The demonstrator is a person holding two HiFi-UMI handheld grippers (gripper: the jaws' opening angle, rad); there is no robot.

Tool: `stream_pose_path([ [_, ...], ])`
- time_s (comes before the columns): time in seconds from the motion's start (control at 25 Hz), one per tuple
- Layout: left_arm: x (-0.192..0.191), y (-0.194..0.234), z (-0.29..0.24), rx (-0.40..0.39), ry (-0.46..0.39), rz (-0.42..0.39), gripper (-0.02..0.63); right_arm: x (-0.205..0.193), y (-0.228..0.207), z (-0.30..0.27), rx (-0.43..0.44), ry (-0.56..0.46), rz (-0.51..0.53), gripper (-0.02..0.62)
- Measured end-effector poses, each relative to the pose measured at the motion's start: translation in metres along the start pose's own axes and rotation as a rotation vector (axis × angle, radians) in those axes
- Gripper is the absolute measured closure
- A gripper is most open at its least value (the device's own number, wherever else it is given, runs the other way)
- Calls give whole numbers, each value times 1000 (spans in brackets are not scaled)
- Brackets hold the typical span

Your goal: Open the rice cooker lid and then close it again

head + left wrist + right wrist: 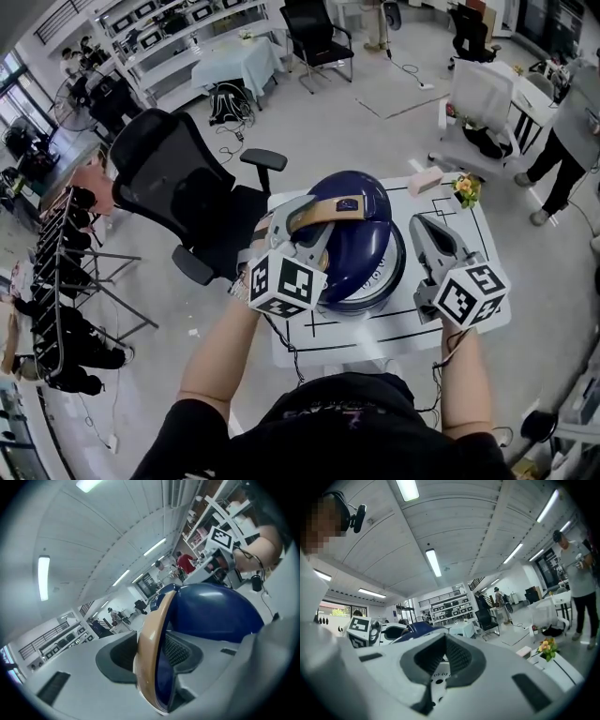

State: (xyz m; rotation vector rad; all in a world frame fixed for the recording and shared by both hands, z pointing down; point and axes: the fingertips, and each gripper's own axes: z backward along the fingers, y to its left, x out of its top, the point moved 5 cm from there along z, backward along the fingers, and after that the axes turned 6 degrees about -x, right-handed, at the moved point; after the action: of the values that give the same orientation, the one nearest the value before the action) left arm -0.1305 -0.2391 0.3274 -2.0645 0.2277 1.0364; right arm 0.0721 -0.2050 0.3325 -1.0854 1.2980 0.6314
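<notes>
The rice cooker (375, 292) stands on a small white table (487, 246). Its dark blue lid (364, 217) is tilted up, hinged open. A tan handle (328, 208) arches over the lid. My left gripper (298, 216) is shut on this handle; in the left gripper view the tan handle (149, 653) runs between the pads, with the blue lid (211, 613) behind it. My right gripper (424, 225) hovers to the right of the cooker, shut and empty. In the right gripper view the right gripper's (442, 663) jaws meet, and the blue lid (419, 629) shows beyond.
A black office chair (178, 178) stands left of the table. A pink block (425, 180) and a small flower pot (466, 189) sit at the table's far edge. A person (574, 131) stands at the right. Shelves and more chairs line the back.
</notes>
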Motion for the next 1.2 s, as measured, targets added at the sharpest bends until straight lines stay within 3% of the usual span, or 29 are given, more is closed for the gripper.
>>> stream_pose_path([
  [0.24,-19,26,29,58,-65,120,451,-7,20,-12,19,13,0,594],
  [0.44,-37,41,47,117,-73,165,469,-14,34,-26,46,22,-1,594],
  [0.68,-60,63,66,185,-82,285,480,-19,52,-43,86,39,3,594],
  [1.2,-97,85,97,226,-107,446,488,-24,84,-64,128,64,3,594],
])
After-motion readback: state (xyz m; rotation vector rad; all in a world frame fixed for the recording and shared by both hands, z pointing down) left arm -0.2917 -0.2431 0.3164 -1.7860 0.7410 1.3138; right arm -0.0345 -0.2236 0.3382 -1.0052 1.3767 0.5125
